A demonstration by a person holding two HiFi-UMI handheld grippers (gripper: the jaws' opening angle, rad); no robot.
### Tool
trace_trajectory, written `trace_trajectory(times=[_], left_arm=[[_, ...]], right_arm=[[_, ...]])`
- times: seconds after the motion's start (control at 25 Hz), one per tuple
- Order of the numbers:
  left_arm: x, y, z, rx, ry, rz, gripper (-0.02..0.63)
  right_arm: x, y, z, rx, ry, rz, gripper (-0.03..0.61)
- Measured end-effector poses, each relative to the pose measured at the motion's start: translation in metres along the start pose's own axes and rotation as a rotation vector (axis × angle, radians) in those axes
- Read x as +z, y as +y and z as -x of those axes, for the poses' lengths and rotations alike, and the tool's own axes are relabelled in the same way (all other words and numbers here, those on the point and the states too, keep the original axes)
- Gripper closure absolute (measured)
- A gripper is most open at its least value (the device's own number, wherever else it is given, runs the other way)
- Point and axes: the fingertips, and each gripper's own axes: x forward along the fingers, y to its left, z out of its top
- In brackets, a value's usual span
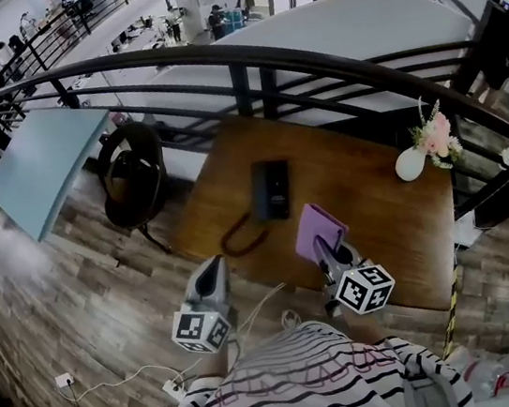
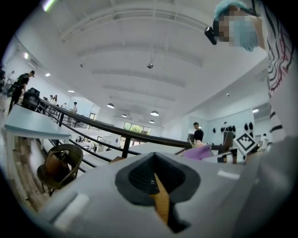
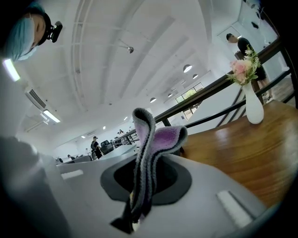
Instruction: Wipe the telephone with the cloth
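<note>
Below, I see a wooden table (image 1: 400, 223) set against a dark railing (image 1: 243, 62) above an open office, with plank flooring round it. The black telephone (image 1: 271, 189) lies mid-table, its cord (image 1: 241, 238) looping toward me. My right gripper (image 1: 323, 249) is clamped on the purple cloth (image 1: 318, 228), just beside the telephone. My left gripper (image 1: 212, 272) has its jaws together, empty. My striped top (image 1: 309, 379) hides the table's near edge.

A brown wooden table (image 1: 400, 223) fills the centre of the head view. A white vase (image 1: 411, 165) of pink flowers (image 1: 436, 136) stands near its right edge. A round-backed chair (image 1: 134, 178) sits to its left, with a dark railing (image 1: 242, 57) behind and a pale blue board (image 1: 41, 168) at upper left.
</note>
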Motion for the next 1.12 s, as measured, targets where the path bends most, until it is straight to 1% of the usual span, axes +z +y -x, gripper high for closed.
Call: trace_trajectory(times=[0.24, 0.36, 0.52, 0.68, 0.84, 1.12], left_arm=[[0.002, 0.004, -0.037, 0.037, -0.012, 0.009, 0.611], [0.0, 0.008, -0.048, 0.054, 0.002, 0.02, 0.611], [0.001, 0.02, -0.064, 0.053, 0.003, 0.022, 0.612], [-0.003, 0.034, -0.087, 0.016, 0.014, 0.026, 0.612], [0.0, 0.047, -0.117, -0.047, 0.024, 0.03, 0.612], [0.013, 0.091, -0.161, -0.13, 0.054, 0.024, 0.612]], right_arm=[[0.016, -0.023, -0.029, 0.047, 0.041, 0.008, 0.543], [0.022, -0.03, -0.041, 0.06, 0.054, -0.004, 0.543], [0.028, -0.037, -0.058, 0.062, 0.049, -0.009, 0.543], [0.03, -0.043, -0.074, 0.034, 0.033, -0.019, 0.543], [0.034, -0.051, -0.092, -0.012, 0.02, -0.028, 0.543], [0.047, -0.049, -0.137, -0.079, -0.023, -0.043, 0.543]])
